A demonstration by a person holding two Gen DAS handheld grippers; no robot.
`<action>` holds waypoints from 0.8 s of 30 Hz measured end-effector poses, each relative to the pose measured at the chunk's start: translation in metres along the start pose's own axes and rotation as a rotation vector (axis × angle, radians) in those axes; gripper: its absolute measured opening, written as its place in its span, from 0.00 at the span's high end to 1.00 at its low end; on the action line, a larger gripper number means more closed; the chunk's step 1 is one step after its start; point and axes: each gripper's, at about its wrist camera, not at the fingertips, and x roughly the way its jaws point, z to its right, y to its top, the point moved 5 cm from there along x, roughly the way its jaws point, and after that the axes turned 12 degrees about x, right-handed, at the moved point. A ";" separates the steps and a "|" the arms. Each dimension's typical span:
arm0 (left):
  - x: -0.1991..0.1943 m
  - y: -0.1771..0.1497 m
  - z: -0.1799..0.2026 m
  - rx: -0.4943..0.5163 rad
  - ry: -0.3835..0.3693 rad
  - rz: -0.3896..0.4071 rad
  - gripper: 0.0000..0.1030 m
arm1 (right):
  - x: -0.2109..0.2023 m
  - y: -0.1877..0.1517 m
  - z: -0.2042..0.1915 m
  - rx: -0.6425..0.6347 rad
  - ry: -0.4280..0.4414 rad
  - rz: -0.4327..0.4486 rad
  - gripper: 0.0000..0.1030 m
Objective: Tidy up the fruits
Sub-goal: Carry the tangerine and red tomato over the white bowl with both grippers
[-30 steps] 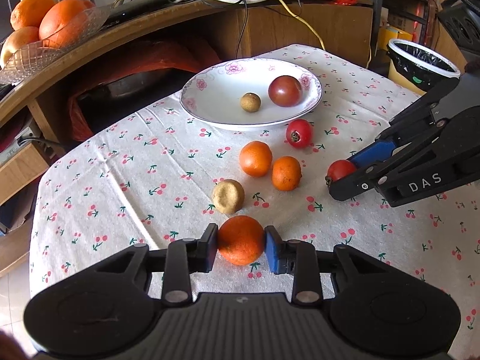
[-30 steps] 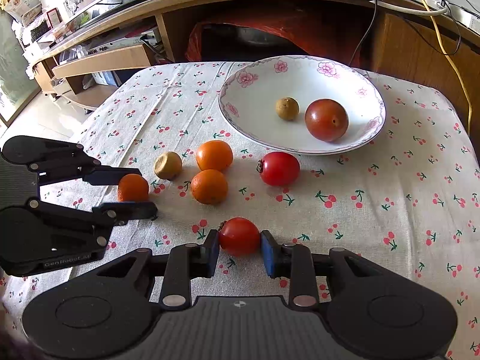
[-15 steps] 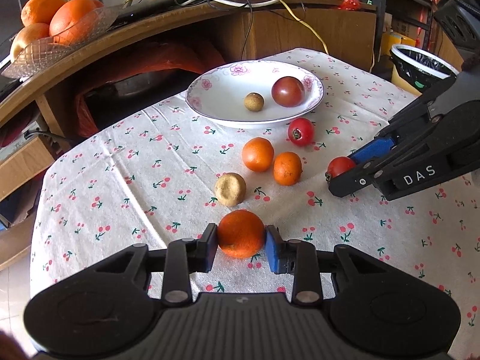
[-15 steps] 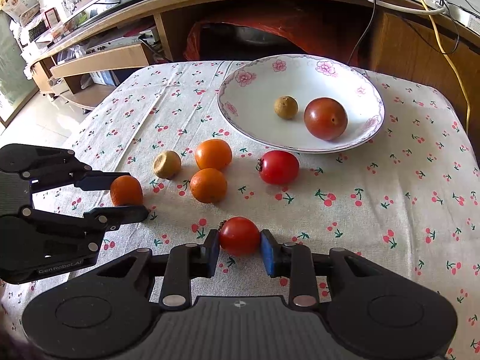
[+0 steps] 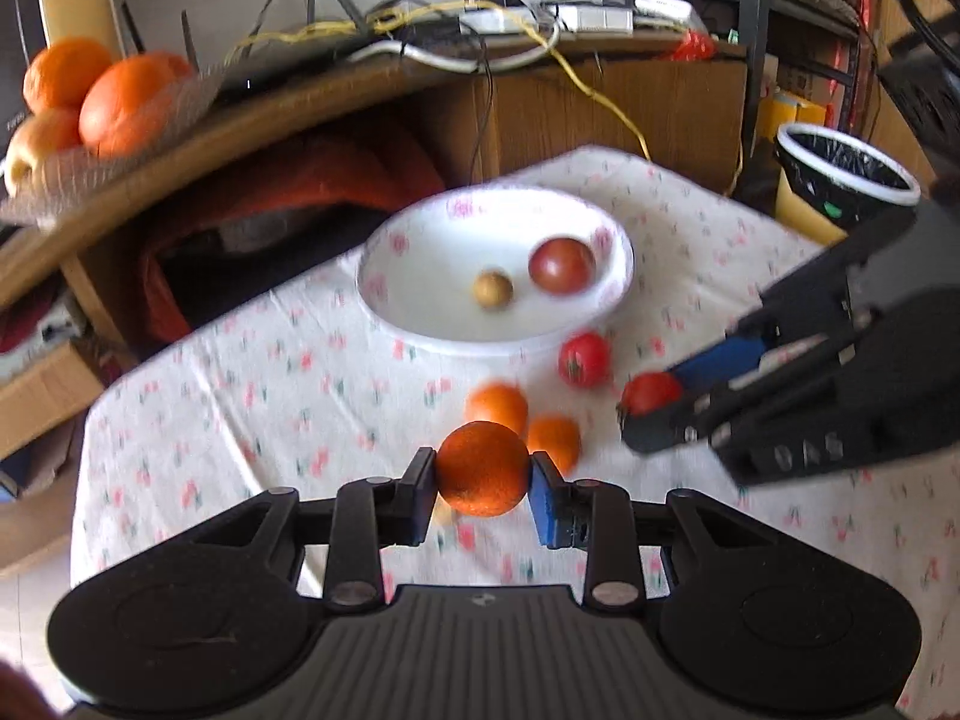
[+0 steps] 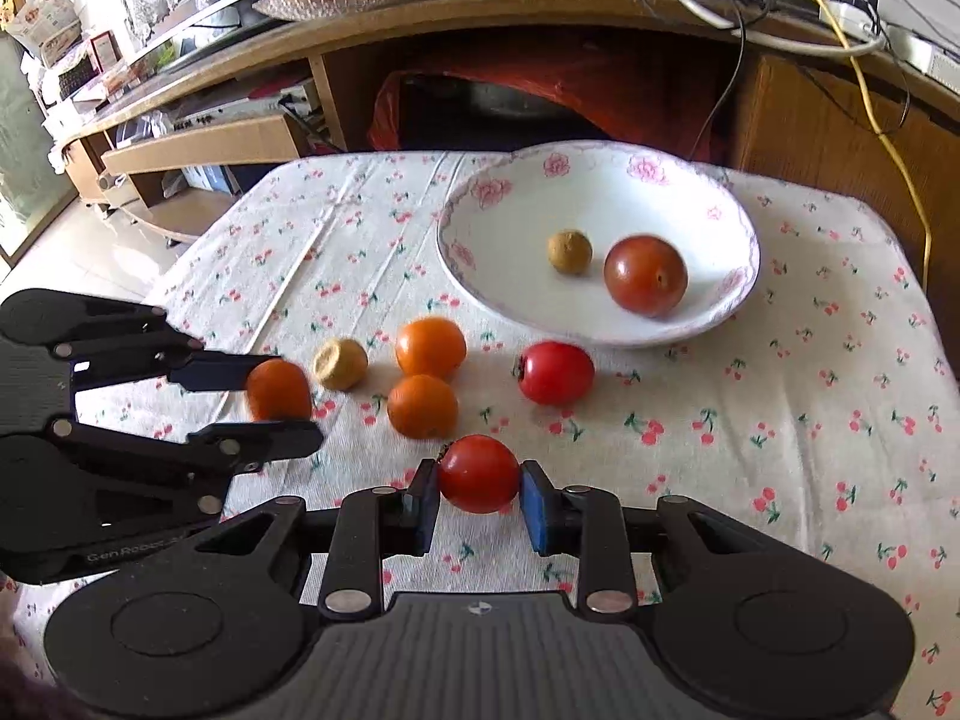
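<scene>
While gripping an orange (image 5: 482,468) and a tomato (image 6: 478,473), both tongs near open cloth (image 6: 750,420).

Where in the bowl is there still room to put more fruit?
The white bowl is bare on its left half, beside the small brown fruit. Its right side is crowded by the dark red tomato.
</scene>
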 end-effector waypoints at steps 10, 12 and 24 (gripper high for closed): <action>0.014 0.035 -0.007 -0.013 0.019 0.038 0.61 | -0.016 0.029 0.007 0.024 -0.009 0.092 0.76; 0.017 0.036 -0.007 -0.012 0.020 0.037 0.61 | -0.016 0.035 0.009 0.034 -0.015 0.103 0.76; 0.044 0.048 -0.015 -0.040 0.023 0.021 0.61 | -0.005 0.055 0.025 0.088 -0.035 0.122 0.76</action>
